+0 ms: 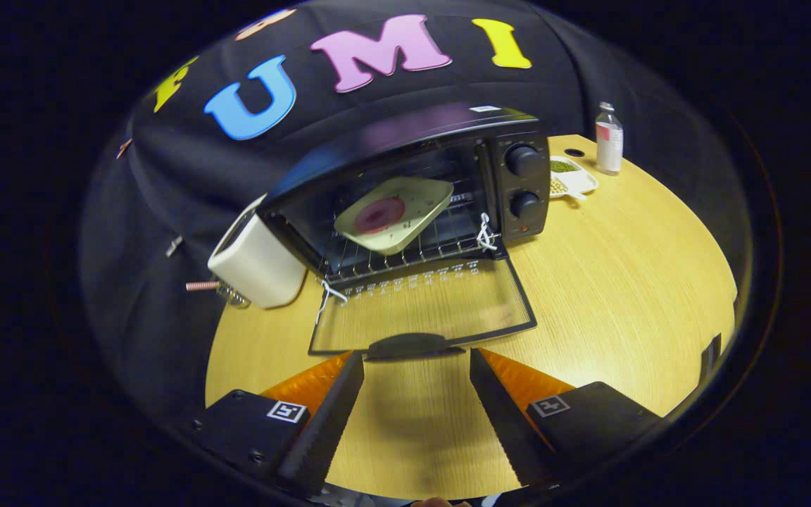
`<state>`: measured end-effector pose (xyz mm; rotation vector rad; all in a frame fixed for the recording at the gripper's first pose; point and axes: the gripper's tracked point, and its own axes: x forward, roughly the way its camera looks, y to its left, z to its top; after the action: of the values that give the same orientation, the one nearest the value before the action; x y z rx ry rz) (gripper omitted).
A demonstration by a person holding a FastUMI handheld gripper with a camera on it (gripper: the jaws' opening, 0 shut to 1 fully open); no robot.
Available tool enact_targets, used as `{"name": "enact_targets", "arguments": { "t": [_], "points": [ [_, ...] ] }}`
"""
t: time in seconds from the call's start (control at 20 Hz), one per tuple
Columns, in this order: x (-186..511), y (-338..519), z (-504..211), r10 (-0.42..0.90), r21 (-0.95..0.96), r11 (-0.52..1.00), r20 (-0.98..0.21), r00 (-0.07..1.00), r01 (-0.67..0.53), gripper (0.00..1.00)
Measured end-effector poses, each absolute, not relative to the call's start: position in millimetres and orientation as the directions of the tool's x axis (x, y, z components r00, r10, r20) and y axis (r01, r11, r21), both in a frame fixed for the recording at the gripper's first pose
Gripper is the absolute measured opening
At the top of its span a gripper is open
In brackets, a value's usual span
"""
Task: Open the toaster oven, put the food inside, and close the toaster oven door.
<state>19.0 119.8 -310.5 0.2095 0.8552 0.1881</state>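
Toaster oven [419, 190] stands on the tabletop [624, 267], door [423, 310] folded fully down and lying flat toward the claw [416, 362]. Food, a reddish round piece [380, 215], sits on a pale square plate [405, 211] resting tilted on the wire rack [405, 250] inside the cavity. Door handle [412, 346] lies just ahead of the claw, between the fingertips. Claw fingers are spread wide apart and grip nothing. A white container [258, 264] stands against the oven's side; a small bottle [609, 138] and a dish [571, 179] sit beyond it.
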Motion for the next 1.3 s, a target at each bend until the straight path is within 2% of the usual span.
{"name": "enact_targets", "arguments": {
  "t": [0.25, 0.45, 0.65, 0.85, 1.3],
  "points": [
    [10, 113, -355, 0.103, 0.074, 0.995, -0.796, 0.597, -0.073, 0.99],
    [19, 116, -373, 0.031, 0.008, 0.999, -0.798, 0.602, -0.041, 1.00],
    [31, 127, -386, 0.006, -0.037, 0.997, -0.802, 0.598, -0.060, 1.00],
    [38, 135, -391, -0.008, -0.032, 0.999, -0.817, 0.576, -0.032, 0.99],
    [33, 135, -358, 0.007, -0.042, 0.997, -0.774, 0.633, -0.063, 0.99]
  ]
}}
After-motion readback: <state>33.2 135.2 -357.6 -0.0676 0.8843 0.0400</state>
